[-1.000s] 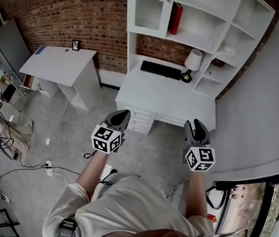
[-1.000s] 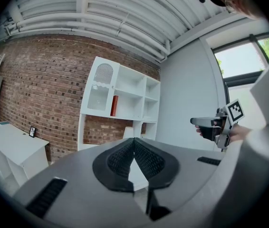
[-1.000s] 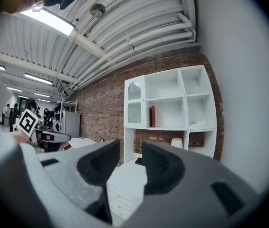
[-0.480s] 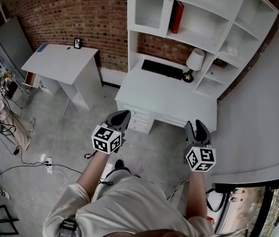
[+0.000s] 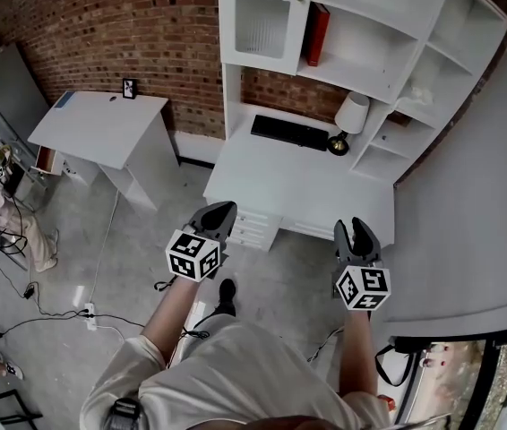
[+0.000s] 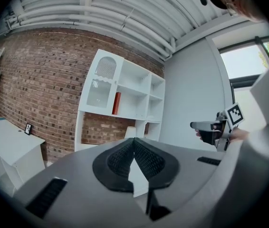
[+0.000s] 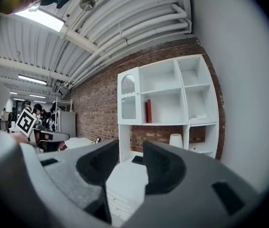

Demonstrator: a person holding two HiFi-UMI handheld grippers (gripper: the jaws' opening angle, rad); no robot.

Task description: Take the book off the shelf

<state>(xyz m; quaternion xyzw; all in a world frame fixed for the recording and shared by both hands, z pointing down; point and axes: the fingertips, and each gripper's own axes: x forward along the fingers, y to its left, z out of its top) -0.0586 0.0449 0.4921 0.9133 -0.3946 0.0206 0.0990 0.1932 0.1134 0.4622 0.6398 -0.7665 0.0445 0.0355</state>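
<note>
Book (image 5: 316,32): red, upright in the shelf (image 5: 365,50), upper centre of head view. Judged rigid, light, smooth-covered; pinch across the spine. Left gripper (image 5: 219,211) jaws together, empty. Right gripper (image 5: 355,231) jaws apart, just been opening, nothing between them. Both well apart from the book.

Your left gripper (image 6: 134,141) fills the lower middle of the frame, its jaws meeting at the tips with nothing between them. Beyond, left of centre, the white shelf (image 6: 133,106) stands against the brick wall (image 6: 39,80), with a red book (image 6: 117,103) upright in it. Your right gripper (image 6: 197,125) shows at the right.
</note>
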